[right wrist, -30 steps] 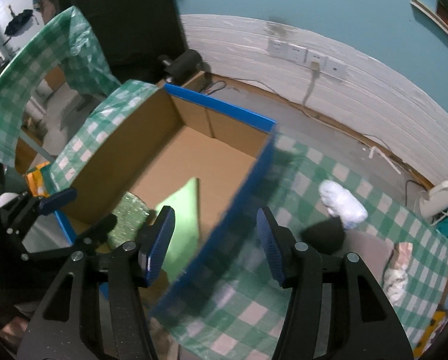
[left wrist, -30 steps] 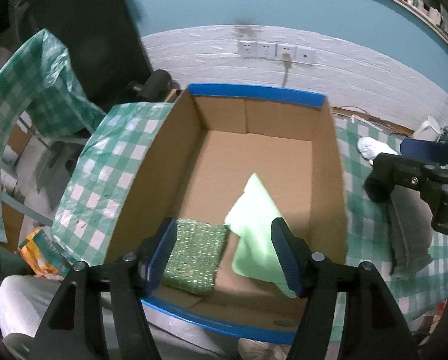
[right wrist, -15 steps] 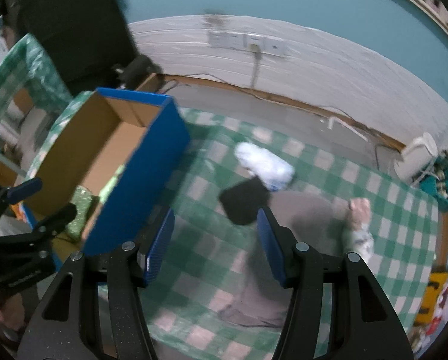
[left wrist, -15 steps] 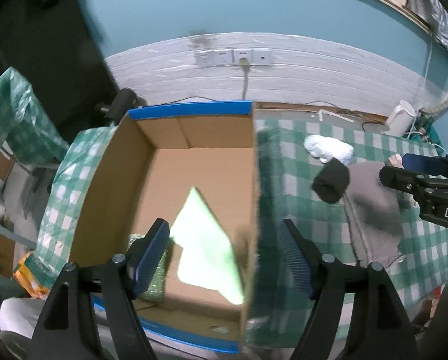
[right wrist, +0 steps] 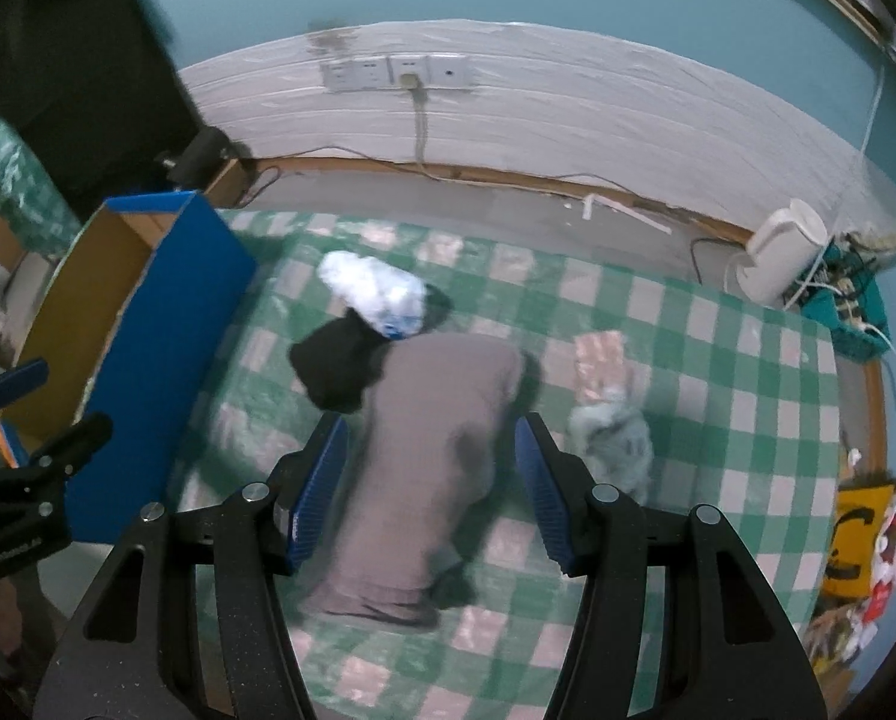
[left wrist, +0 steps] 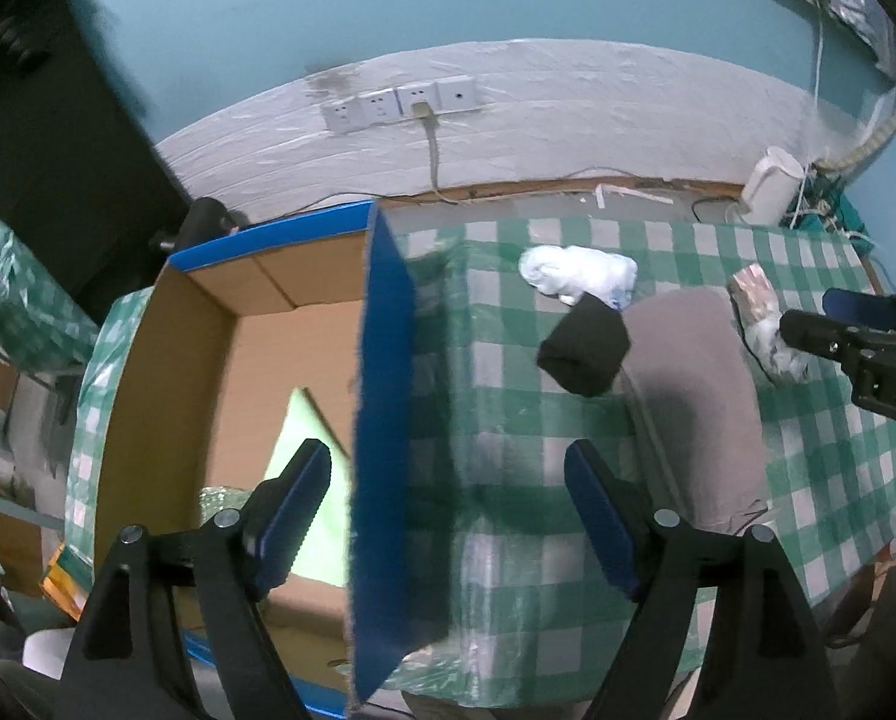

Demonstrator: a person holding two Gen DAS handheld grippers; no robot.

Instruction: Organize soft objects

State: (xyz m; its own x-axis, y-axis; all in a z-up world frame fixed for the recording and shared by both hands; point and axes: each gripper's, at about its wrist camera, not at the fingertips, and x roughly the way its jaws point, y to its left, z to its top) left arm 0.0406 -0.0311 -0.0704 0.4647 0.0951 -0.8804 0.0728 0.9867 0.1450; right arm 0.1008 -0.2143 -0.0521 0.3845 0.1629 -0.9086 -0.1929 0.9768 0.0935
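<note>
A blue-sided cardboard box (left wrist: 381, 420) (right wrist: 153, 324) stands at the table's left end; a light green cloth (left wrist: 303, 438) and a sparkly green pad (left wrist: 225, 498) lie inside. On the checked cloth lie a grey garment (right wrist: 441, 450) (left wrist: 694, 396), a black bundle (right wrist: 333, 366) (left wrist: 586, 348), a white bundle (right wrist: 375, 294) (left wrist: 580, 273) and a pale patterned piece (right wrist: 610, 414). My left gripper (left wrist: 448, 516) hovers over the box's right wall, jaws opening, nothing between them. My right gripper (right wrist: 432, 498) hangs open above the grey garment, not touching it.
The table (right wrist: 718, 372) wears a green-and-white checked cover. Behind it runs a white wall with sockets (right wrist: 396, 72) and a cable. A white appliance (right wrist: 778, 252) and wires sit at the far right corner. Yellow and mixed items (right wrist: 856, 534) lie off the right edge.
Both grippers have swept to the right, away from the box interior toward the loose items on the cloth. The left jaws have widened. The right gripper now sits over the grey garment.
</note>
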